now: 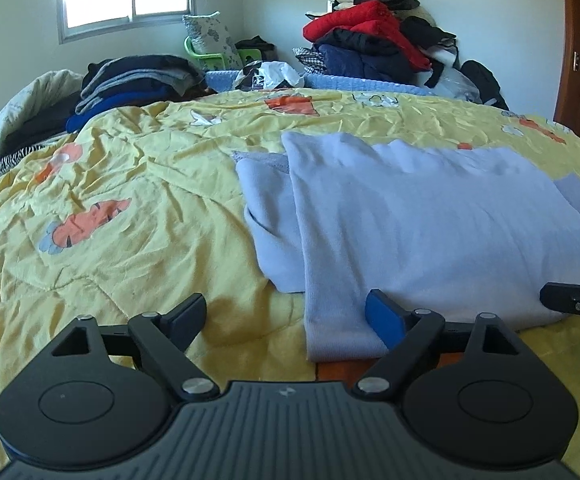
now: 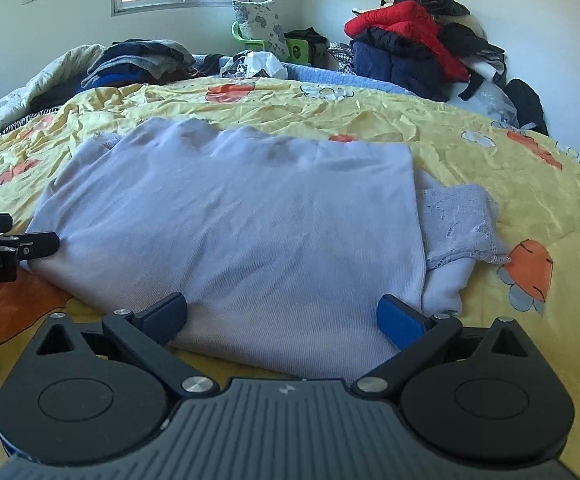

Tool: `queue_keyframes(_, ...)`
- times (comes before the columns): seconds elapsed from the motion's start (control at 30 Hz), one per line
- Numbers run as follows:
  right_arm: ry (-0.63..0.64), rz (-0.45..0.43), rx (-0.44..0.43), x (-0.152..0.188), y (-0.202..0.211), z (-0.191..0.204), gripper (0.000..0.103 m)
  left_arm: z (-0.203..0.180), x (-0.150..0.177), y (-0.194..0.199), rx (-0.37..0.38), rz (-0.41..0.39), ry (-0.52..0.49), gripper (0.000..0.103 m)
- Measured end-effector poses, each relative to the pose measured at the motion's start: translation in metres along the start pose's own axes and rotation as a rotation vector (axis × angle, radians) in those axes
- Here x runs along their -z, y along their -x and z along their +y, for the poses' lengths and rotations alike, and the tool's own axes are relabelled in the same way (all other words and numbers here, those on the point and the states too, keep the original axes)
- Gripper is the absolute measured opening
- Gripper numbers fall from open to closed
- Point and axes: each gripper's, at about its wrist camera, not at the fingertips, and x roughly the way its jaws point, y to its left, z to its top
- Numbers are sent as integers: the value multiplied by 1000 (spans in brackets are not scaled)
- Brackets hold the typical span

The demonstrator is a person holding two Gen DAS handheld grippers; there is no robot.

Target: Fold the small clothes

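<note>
Your left gripper (image 1: 286, 316) and right gripper (image 2: 282, 314) both stood spread apart at the near edge of the folded pale lilac knit garment (image 2: 242, 216), lying on the yellow printed quilt (image 1: 130, 184).

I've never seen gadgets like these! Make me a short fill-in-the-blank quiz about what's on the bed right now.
1. The pale garment lies on a ____ bedspread with orange cartoons.
2. Both tools, left and right, have their jaws ____.
3. In the clothes heap by the far wall, the brightest item is ____.

Missing words: yellow; open; red
</note>
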Motion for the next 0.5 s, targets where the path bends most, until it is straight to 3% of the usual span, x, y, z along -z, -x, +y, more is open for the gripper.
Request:
queue_keyframes(0.17, -1, 0, 0, 0, 0, 0, 102, 9, -1, -4, 8, 30, 62, 102)
queue_keyframes(0.5, -3, -3, 2, 0, 2, 0, 102, 12, 1, -4, 5, 25, 67, 103)
